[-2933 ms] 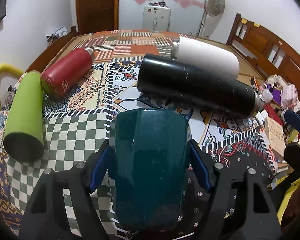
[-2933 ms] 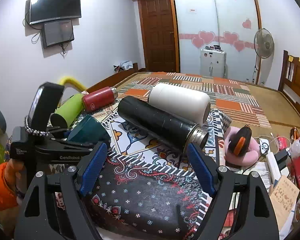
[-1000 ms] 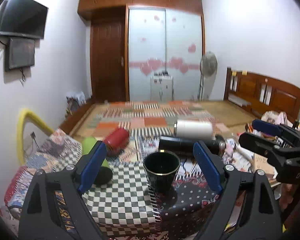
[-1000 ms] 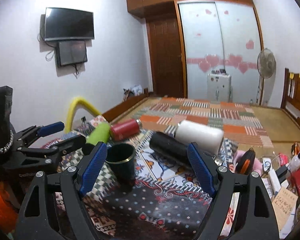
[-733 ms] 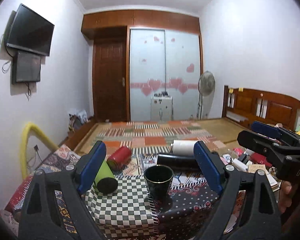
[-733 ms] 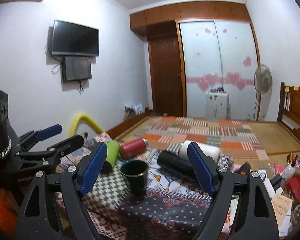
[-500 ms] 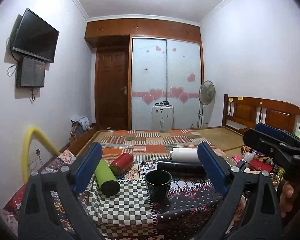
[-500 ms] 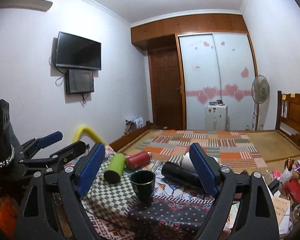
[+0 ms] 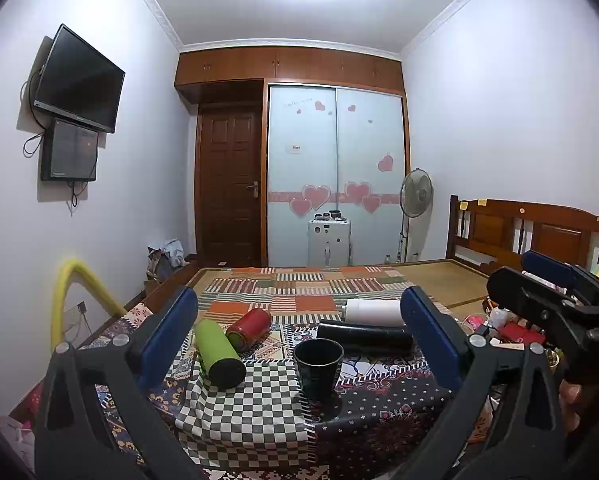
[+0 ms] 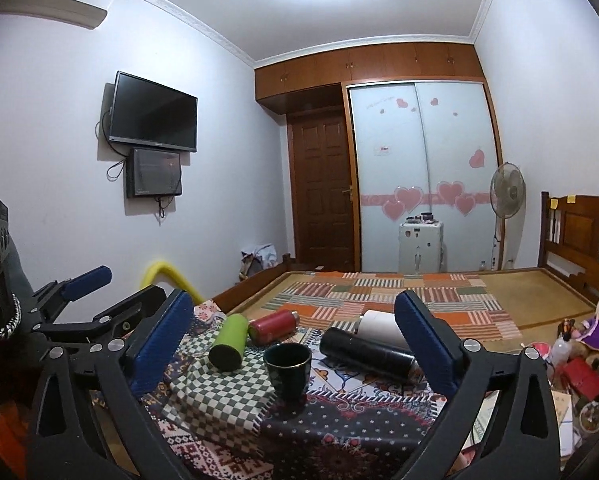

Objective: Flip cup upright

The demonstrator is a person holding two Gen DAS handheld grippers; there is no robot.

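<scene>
The dark green cup (image 9: 318, 364) stands upright, mouth up, on the patterned cloth of the table (image 9: 243, 412); it also shows in the right wrist view (image 10: 288, 367). My left gripper (image 9: 299, 328) is open and empty, well back from the cup. My right gripper (image 10: 289, 330) is open and empty, also well back. The right gripper shows at the right edge of the left wrist view (image 9: 555, 292), and the left gripper at the left of the right wrist view (image 10: 95, 300).
A green bottle (image 9: 218, 354), a red bottle (image 9: 248, 328), a black flask (image 9: 363, 336) and a white flask (image 9: 373, 312) lie on their sides behind the cup. Clutter (image 10: 575, 368) sits at the table's right. A bed (image 9: 299, 284) lies beyond.
The left gripper held the cup on its side, then set it upright and let go. Both grippers have since drawn back and up, away from the table.
</scene>
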